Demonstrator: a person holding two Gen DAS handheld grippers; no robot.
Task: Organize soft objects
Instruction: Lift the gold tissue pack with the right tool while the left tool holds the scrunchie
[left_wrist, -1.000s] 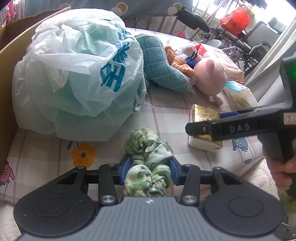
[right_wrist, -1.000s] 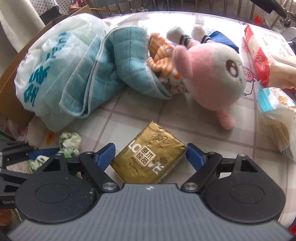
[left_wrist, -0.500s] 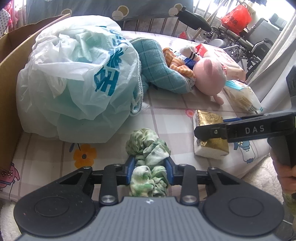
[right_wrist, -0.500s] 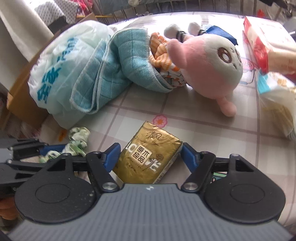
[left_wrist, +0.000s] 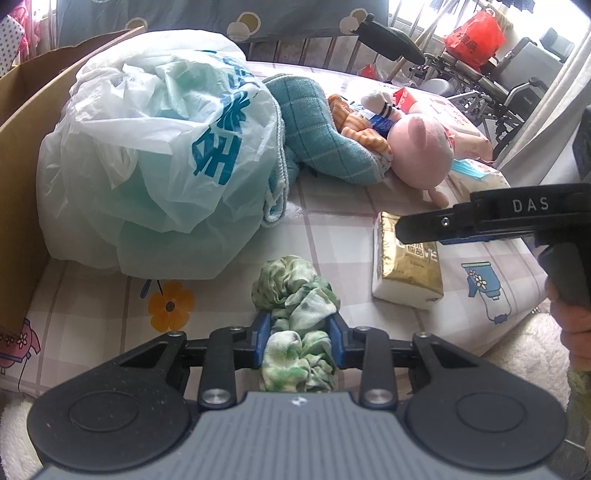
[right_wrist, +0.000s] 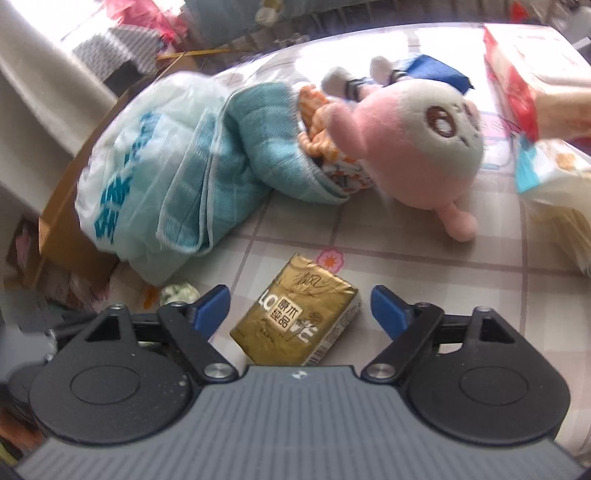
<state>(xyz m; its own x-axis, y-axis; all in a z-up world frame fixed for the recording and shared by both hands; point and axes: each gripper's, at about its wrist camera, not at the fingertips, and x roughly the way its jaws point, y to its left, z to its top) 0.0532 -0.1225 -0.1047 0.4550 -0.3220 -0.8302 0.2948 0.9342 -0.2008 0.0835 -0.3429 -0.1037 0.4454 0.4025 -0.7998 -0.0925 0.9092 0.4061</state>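
Note:
A green and white scrunchie (left_wrist: 291, 284) lies on the flowered checked sheet (left_wrist: 332, 229) near its front edge. My left gripper (left_wrist: 300, 328) is shut on the scrunchie's near half, with both blue pads pressing into the fabric. To its right sits a gold tissue pack (right_wrist: 295, 317), which also shows in the left wrist view (left_wrist: 410, 273). My right gripper (right_wrist: 299, 299) straddles the pack, and its jaws are opening with the pads clear of both sides. A hand (left_wrist: 576, 332) holds that gripper's handle.
A stuffed white plastic bag (left_wrist: 159, 162) with blue print fills the left, against a cardboard box wall (left_wrist: 22, 129). Behind lie a teal towel (left_wrist: 317, 136), a pink plush (right_wrist: 413, 147) and wrapped tissue packs (right_wrist: 546, 170) at the right edge.
The left jaws have squeezed tighter on the scrunchie. The right jaws narrowed toward the gold pack, then spread wide again, and that gripper has rolled and shifted slightly.

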